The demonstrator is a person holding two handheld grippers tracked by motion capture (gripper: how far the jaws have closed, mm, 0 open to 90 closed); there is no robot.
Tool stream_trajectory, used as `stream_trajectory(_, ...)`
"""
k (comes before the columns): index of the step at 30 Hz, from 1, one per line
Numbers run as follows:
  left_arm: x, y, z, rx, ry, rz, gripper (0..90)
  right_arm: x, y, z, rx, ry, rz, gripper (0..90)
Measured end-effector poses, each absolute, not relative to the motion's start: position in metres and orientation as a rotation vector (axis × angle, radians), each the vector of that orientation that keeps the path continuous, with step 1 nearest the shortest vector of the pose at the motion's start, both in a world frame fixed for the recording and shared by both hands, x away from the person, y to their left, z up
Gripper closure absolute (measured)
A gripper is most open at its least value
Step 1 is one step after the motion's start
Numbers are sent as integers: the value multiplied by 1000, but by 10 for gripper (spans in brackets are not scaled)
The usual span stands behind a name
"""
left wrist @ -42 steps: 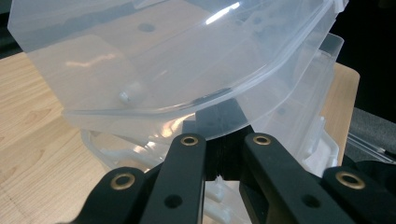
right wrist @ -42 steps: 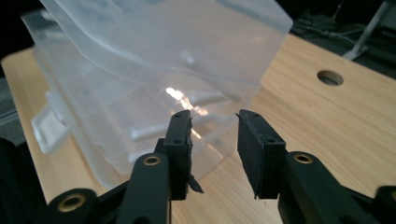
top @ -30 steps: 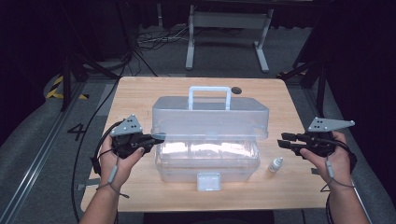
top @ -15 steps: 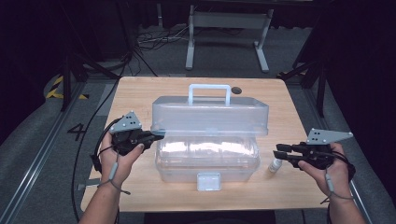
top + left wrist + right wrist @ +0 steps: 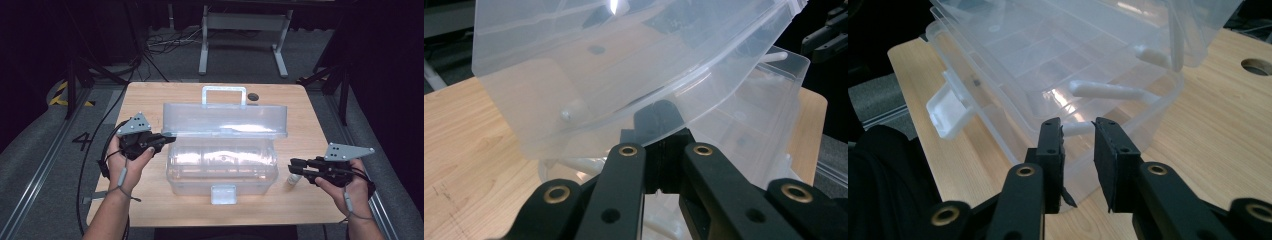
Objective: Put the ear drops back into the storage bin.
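Clear plastic toolbox [image 5: 222, 162], lid [image 5: 225, 120] raised, translucent.

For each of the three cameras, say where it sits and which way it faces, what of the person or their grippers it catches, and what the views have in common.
High view: above the person's side, looking forward and down on the wooden table; both forearms, left gripper, right gripper.
Left gripper view: rides the left gripper, looking along its jaws, shut on the lid edge.
Right gripper view: rides the right gripper, facing the clear plastic box; jaws apart, just been closing, small bottle beyond the gap.
Shared: all show the box, lid raised.
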State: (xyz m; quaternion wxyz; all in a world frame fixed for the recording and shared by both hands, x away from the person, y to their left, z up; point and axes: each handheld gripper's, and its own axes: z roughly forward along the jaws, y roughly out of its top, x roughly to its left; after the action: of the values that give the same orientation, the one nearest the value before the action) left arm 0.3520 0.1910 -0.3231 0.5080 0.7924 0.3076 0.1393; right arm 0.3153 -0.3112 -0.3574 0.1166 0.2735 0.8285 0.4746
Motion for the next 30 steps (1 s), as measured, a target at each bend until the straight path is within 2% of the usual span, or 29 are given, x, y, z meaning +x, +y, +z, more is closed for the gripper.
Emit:
stream_trajectory(5, 355, 190, -320, 1895, 750, 345, 895, 319, -309, -353, 789, 2383, 1465, 843)
stream_trajectory(11, 361, 190, -316, 1877, 760, 361, 895, 329, -303, -343, 765, 2353, 1492, 860)
stream_trajectory(17, 366, 189, -312, 1863, 762, 374, 893, 331, -297, -340, 751, 2344, 1495, 840)
stream_trajectory(23, 369, 189, -310, 1857, 764, 381, 893, 332, -301, -336, 785, 2248, 1513, 702)
stream_trajectory(24, 369, 189, -310, 1857, 765, 381, 892, 333, -301, -333, 787, 2194, 1525, 623)
stream_trajectory(30, 371, 186, -308, 1850, 782, 398, 889, 339, -300, -328, 800, 2117, 1537, 533)
